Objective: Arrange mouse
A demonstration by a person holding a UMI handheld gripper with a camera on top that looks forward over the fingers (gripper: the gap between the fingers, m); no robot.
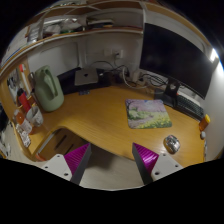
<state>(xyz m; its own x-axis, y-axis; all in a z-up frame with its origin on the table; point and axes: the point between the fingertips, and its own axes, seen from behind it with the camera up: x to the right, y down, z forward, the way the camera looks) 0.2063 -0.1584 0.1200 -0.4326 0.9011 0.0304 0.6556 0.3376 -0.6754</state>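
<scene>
Nothing of the task looks done yet, as far as I can judge from where I stand: the small silver-grey computer mouse [172, 144] sits on the bare wood of the light wooden desk [95, 112], just to the side of the patterned rectangular mouse mat in purple and green [148, 112] and nearer the desk's front edge, close to the mat but not on it. The handheld gripper [112, 158] hovers above the near edge of the desk with its two fingers spread wide apart and nothing between them; the magenta pads [80, 157] on their inner faces are plainly clear of any object. The mouse lies ahead of the fingers and off toward the right-hand one, well apart from both. Beyond the mat a large dark monitor [178, 55] stands at the back of the desk, a pale green jug-like container [47, 88] rests at the far left, and a tangle of cables and small gear [140, 80] lies below the screen; I cannot make out those small items individually. What remains, I would say, is the whole job: reaching the mouse, closing on it, and setting it squarely on the mat, presumably its proper place.
</scene>
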